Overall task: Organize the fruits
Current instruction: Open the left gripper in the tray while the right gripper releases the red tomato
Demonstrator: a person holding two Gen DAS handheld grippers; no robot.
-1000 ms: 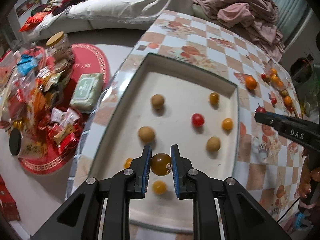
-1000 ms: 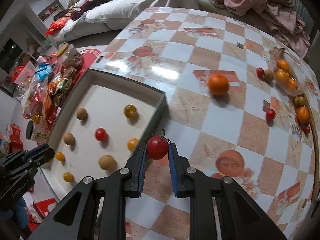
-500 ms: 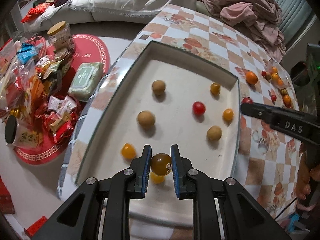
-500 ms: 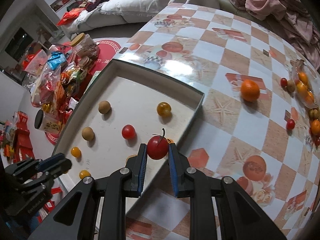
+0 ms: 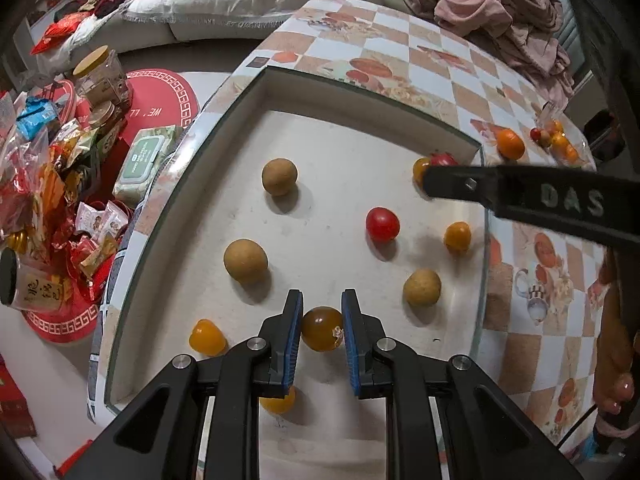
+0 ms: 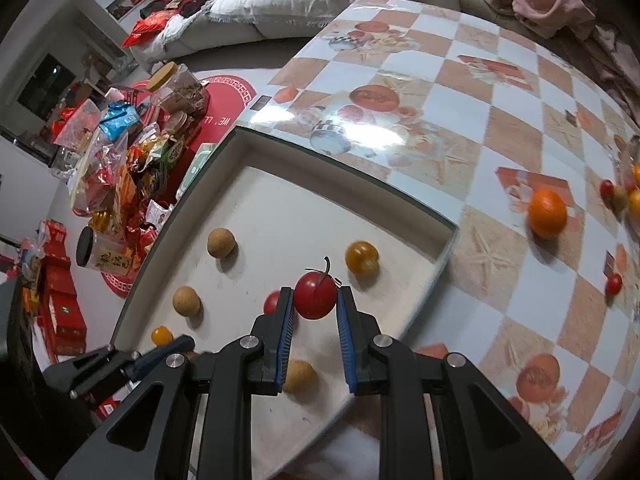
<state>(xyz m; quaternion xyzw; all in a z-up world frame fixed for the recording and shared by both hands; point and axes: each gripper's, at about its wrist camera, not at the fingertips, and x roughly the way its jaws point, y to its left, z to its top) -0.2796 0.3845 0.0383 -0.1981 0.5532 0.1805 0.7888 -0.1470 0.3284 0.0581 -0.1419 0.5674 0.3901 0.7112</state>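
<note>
Left gripper (image 5: 321, 330) clamped on round brownish-amber tomato (image 5: 321, 329), low over near end of shallow white rectangular tray (image 5: 372, 92) | right gripper (image 6: 316, 307) clamped on red stemmed cherry tomato (image 6: 315, 295), above tray's right side | loose orange mandarin (image 6: 547, 213) on checkered tabletop (image 6: 472, 128)

At the upper right of the left wrist view we see pink clothes (image 5: 496, 8); at far left, snack packets (image 5: 44, 184), a cork-lidded jar (image 5: 102, 74) and a wet-wipes pack (image 5: 146, 160).
</note>
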